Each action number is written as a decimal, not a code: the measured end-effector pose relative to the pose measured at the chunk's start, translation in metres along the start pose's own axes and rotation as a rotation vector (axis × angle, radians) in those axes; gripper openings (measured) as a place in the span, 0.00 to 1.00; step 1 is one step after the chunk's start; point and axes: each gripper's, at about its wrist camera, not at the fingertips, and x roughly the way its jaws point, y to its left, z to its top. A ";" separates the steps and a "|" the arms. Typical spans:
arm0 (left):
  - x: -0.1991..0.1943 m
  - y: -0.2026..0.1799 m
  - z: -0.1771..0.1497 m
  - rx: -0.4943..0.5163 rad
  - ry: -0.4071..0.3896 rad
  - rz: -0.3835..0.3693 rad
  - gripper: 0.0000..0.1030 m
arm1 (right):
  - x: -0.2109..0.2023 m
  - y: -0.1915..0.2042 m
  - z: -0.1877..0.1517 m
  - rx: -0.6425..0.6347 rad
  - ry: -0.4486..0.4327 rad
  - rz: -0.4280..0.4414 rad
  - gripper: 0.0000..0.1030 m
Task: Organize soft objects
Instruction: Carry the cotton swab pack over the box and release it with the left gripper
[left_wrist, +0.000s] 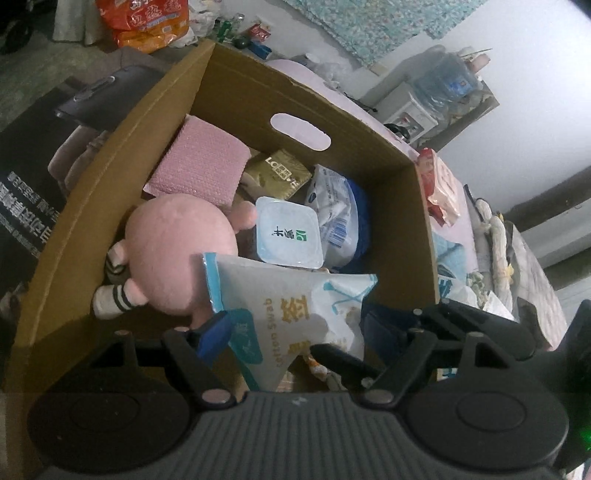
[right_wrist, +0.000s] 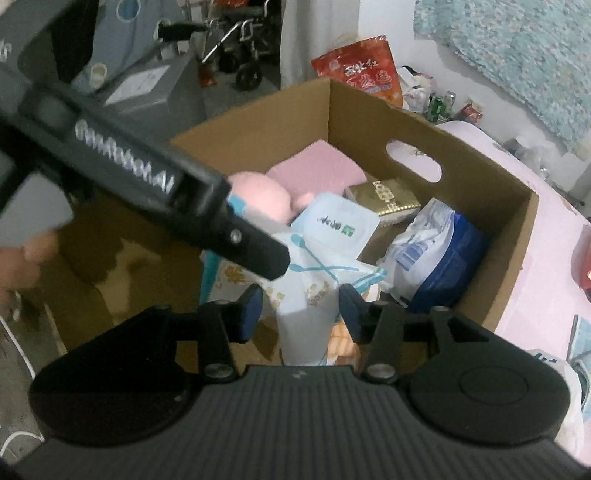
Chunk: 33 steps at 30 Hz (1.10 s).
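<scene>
A brown cardboard box (left_wrist: 258, 85) holds soft goods: a pink plush toy (left_wrist: 173, 247), a pink bubble-wrap pad (left_wrist: 199, 166), a gold packet (left_wrist: 277, 173), a white wipes pack (left_wrist: 288, 232), a blue-and-white bag (left_wrist: 343, 218) and a white-teal cotton swab pouch (left_wrist: 291, 306). My left gripper (left_wrist: 295, 332) is open over the box, with the pouch lying between its fingers. My right gripper (right_wrist: 301, 310) is open just above the same pouch (right_wrist: 310, 291), beside the box (right_wrist: 369, 107). The left gripper's body (right_wrist: 147, 177) crosses the right wrist view.
The box stands on a pink-covered table (right_wrist: 546, 266). Red snack bags (right_wrist: 362, 70) and small clutter lie beyond it. More packets (left_wrist: 443, 192) lie on the table to the right. A wheelchair (right_wrist: 240, 44) stands farther back on the floor.
</scene>
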 end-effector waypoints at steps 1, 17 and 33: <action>-0.001 -0.001 0.000 0.007 -0.004 0.016 0.78 | 0.003 -0.002 -0.003 -0.005 0.002 0.001 0.44; -0.012 0.005 0.010 0.005 -0.067 0.162 0.80 | 0.014 -0.017 -0.006 0.083 0.128 0.119 0.47; -0.034 0.003 0.007 0.004 -0.126 0.174 0.80 | 0.064 0.018 0.011 -0.009 0.195 0.141 0.25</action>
